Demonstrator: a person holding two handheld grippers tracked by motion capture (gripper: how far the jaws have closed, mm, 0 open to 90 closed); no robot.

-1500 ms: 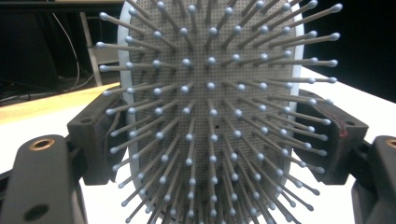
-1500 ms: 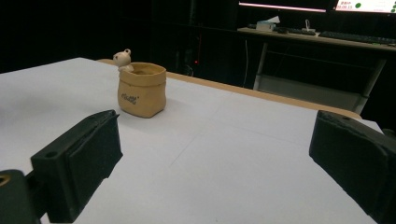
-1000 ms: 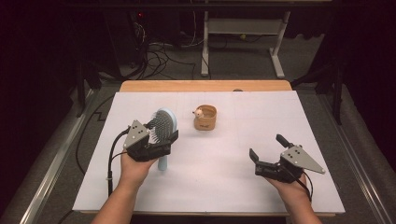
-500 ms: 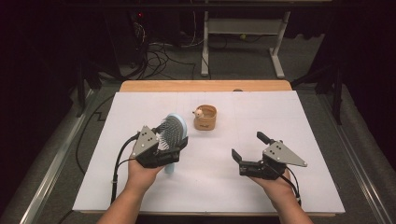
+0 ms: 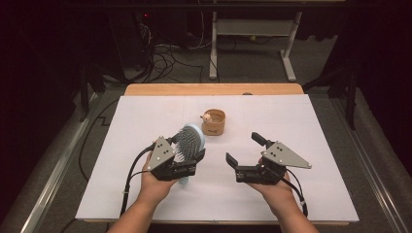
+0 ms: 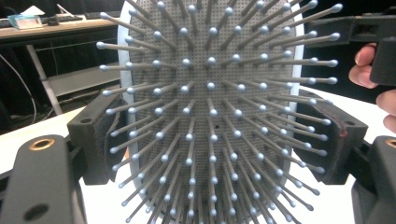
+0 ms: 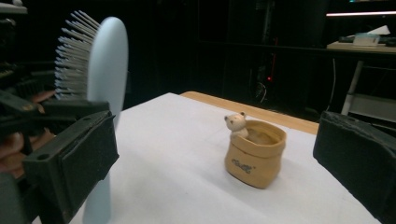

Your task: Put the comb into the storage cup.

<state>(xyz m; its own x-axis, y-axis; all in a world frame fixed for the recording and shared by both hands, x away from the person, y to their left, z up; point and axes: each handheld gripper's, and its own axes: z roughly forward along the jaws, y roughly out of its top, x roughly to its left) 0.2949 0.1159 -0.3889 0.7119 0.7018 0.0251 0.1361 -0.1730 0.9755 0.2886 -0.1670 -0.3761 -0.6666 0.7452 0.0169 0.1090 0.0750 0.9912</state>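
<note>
Left gripper (image 5: 187,165) is clamping the pale-blue hairbrush (image 5: 190,138) mid-head, bristles facing its camera, above the white table (image 5: 311,116); right gripper (image 5: 245,153) is standing wide apart, holding nothing, beside it; probably a handover: right jaws should be taking the handle squarely before left lets go; count: one hairbrush, one bear-trimmed ceramic pot (image 5: 214,122), two grippers.

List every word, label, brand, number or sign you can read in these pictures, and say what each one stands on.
Nothing reads clearly enough to quote.
Tan pot with a small bear at its rim: a short dark mark on its front, too blurred to read.
Hairbrush in the left gripper: no lettering seen.
Right gripper: no lettering seen.
White table cover: plain.
</note>
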